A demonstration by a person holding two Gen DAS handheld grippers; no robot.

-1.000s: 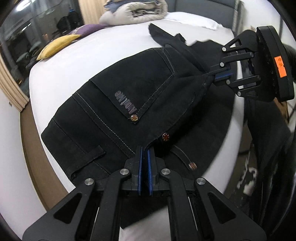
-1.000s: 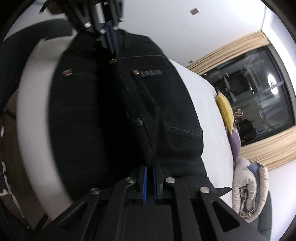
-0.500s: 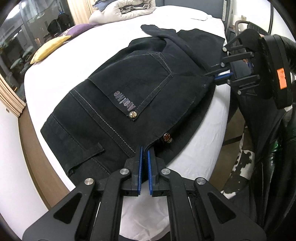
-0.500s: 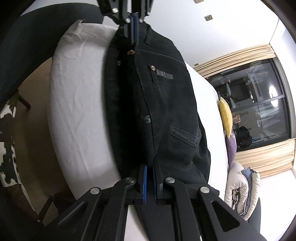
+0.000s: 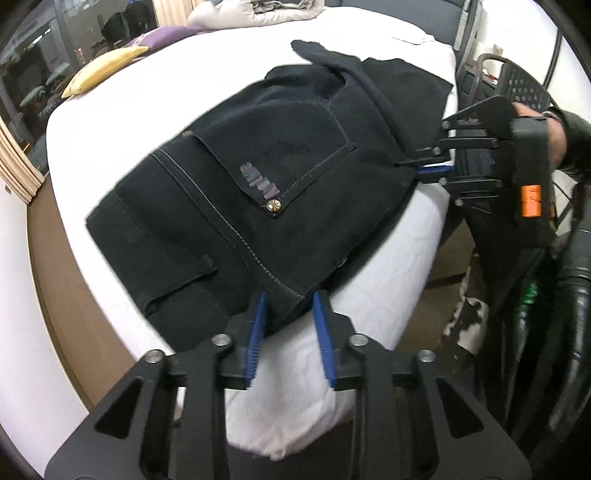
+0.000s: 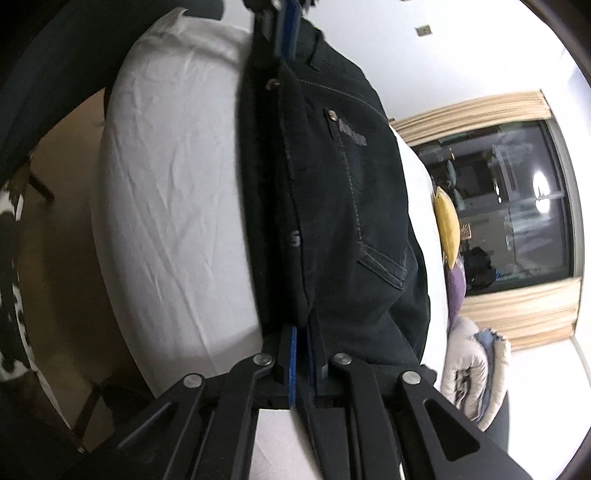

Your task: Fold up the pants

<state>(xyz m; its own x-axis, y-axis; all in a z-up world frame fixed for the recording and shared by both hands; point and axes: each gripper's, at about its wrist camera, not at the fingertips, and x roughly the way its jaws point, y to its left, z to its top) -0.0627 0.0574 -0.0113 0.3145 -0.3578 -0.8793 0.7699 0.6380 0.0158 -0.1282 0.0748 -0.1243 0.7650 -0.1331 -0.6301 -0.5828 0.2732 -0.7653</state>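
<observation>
Black jeans (image 5: 280,177) lie folded lengthwise on the white bed (image 5: 373,295), back pocket up. My left gripper (image 5: 290,299) is at the waistband's near corner. Its jaws are opening: the corner sits between the blue pads (image 5: 258,325) with a gap on each side. My right gripper (image 5: 424,168), held by a gloved hand (image 5: 554,136), is shut on the jeans' folded edge at the right. In the right wrist view the jeans (image 6: 332,206) stretch away from the right gripper (image 6: 303,332) to the left gripper (image 6: 284,14) at the top.
A yellow pillow (image 5: 99,70) and a purple one (image 5: 162,35) lie at the bed's far left, with a bundled duvet (image 5: 258,11) behind. The bed's edge drops to a brown floor (image 5: 439,258). A black-and-white patterned seat (image 5: 465,317) stands on the right.
The jeans have come down from hanging taut to lying flat on the bed. The left jaws, shut on the waistband before, have parted. The right gripper has sunk lower.
</observation>
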